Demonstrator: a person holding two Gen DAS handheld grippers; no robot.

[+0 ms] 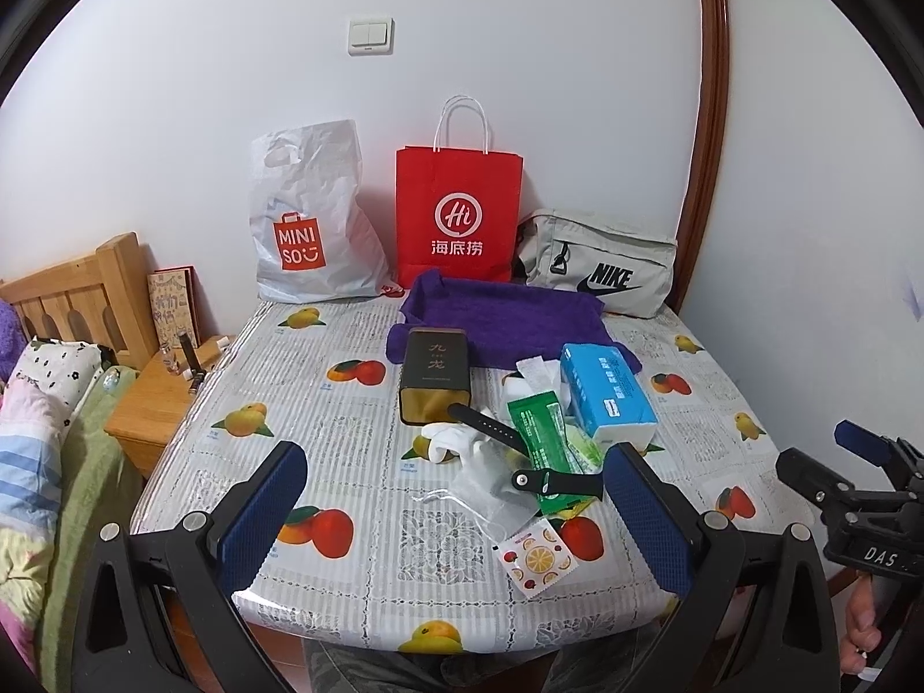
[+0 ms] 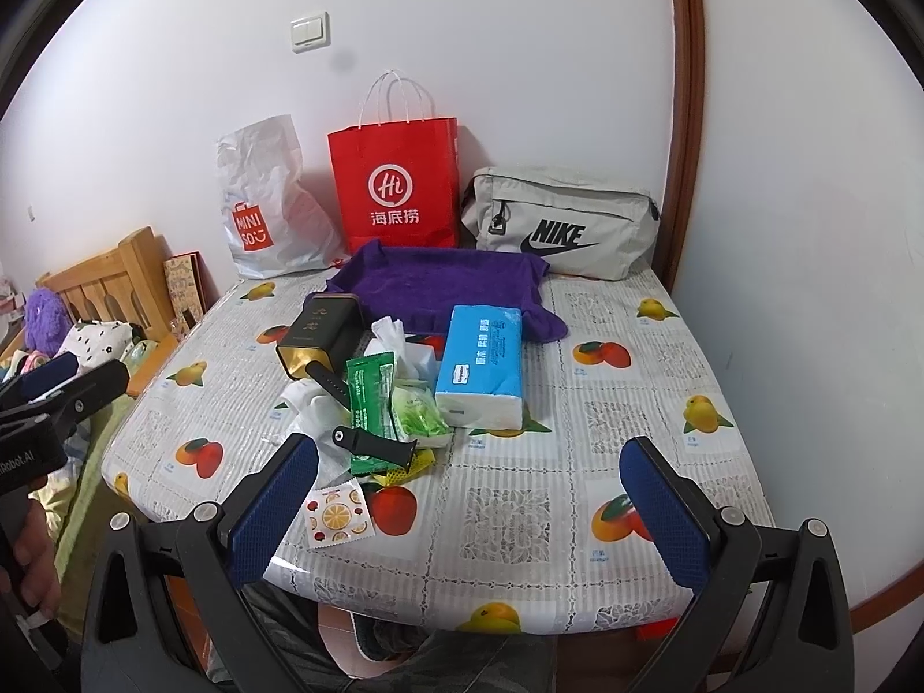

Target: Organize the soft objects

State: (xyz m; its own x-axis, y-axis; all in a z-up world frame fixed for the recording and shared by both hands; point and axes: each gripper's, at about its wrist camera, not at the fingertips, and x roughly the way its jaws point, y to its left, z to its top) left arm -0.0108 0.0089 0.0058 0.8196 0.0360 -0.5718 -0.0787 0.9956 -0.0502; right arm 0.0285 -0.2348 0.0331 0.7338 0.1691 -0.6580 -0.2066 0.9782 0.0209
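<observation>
Both the left hand-held gripper [image 1: 456, 511] and right hand-held gripper [image 2: 470, 496] gape wide, holding nothing, above the worktop [image 2: 606, 421]. A purple towel [image 2: 439, 280] lies behind the blue tissue pack [image 2: 482, 367].

— What's ahead of your left tongs?

— My left gripper [image 1: 456, 514] gapes wide above the near table [image 1: 369, 572] edge, nothing between its pads. At twelve o'clock lies the purple towel [image 1: 508, 317], the red bag [image 1: 459, 213] upright behind it.

— And nearer?

— A dark tin [image 1: 434, 372] at eleven, tissues [image 1: 606, 390] at one, white socks [image 1: 447, 442] between, under a black strap [image 1: 491, 427].

— Your other hand?

— Right gripper [image 1: 866, 479] at three o'clock.
</observation>
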